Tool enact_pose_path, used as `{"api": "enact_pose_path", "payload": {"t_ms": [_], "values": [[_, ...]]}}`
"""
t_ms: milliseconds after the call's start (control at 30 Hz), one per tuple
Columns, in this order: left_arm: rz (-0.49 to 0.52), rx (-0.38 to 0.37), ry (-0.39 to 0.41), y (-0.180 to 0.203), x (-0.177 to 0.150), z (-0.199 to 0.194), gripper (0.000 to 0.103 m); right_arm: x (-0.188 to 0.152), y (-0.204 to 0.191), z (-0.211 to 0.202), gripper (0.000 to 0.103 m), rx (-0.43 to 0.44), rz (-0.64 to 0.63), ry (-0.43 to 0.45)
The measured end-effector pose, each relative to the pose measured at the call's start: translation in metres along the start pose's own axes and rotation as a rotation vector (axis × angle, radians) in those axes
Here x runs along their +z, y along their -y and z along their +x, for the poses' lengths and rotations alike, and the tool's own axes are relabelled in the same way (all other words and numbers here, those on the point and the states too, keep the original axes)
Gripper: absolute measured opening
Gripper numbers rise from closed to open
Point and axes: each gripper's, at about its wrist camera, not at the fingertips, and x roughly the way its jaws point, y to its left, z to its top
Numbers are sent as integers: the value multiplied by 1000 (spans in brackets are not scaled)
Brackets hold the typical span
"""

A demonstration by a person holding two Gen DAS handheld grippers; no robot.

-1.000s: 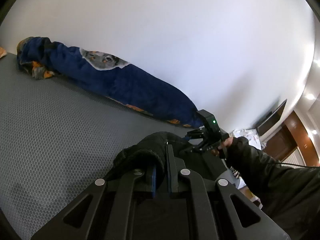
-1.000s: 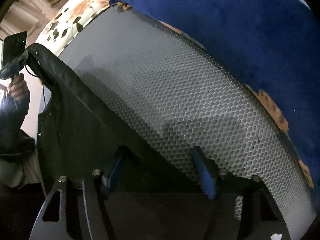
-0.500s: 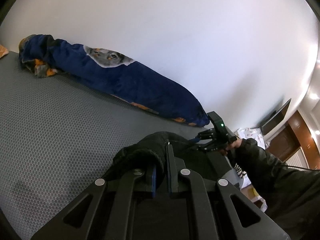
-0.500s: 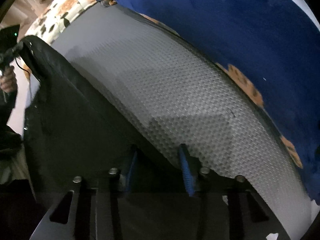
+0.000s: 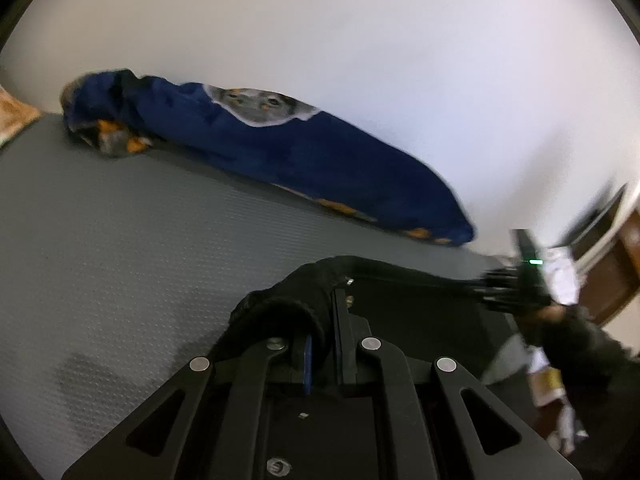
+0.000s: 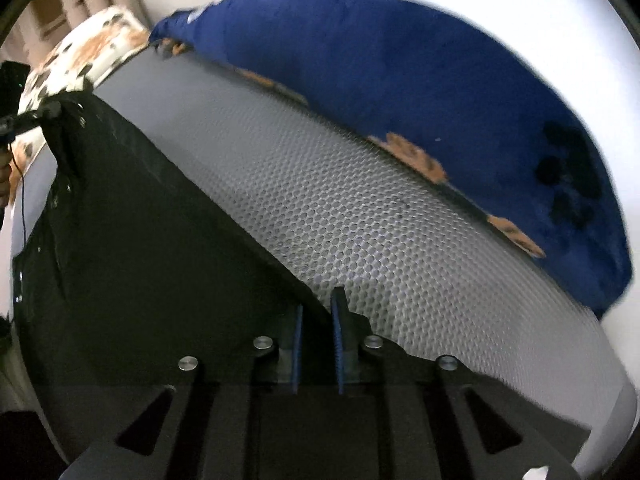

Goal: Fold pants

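Note:
Black pants lie stretched over a grey mesh mattress. My left gripper is shut on a bunched end of the pants, and the cloth hides its left fingertip. My right gripper has its jaws closing, with the blue pads pressing the pants' straight edge between them. In the left wrist view the right gripper shows blurred at the far right, at the other end of the taut black cloth. The left gripper appears at the far left edge of the right wrist view.
A rolled blue blanket with an animal print lies along the white wall at the back of the mattress. A floral pillow sits at one end. A person's dark sleeve and clutter show beyond the bed.
The right jaws have narrowed from wide apart to close on the pants' edge. The right gripper has shifted right in the left view, which now tilts further down.

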Motion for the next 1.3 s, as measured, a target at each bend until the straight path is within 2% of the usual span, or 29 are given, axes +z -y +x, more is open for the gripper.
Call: {"api": "enact_pose_path", "payload": {"t_ms": [200, 600, 900, 1300], "values": [[78, 78, -9, 7, -2, 5, 8, -19, -28, -37, 9, -80, 58, 76], [201, 53, -12, 27, -29, -45, 9, -78, -73, -88, 7, -110, 172, 135], [260, 35, -78, 34, -74, -80, 11, -134, -115, -99, 7, -73, 211, 100], [281, 80, -263, 23, -161, -86, 13, -198, -150, -77, 7, 16, 275, 0]]}}
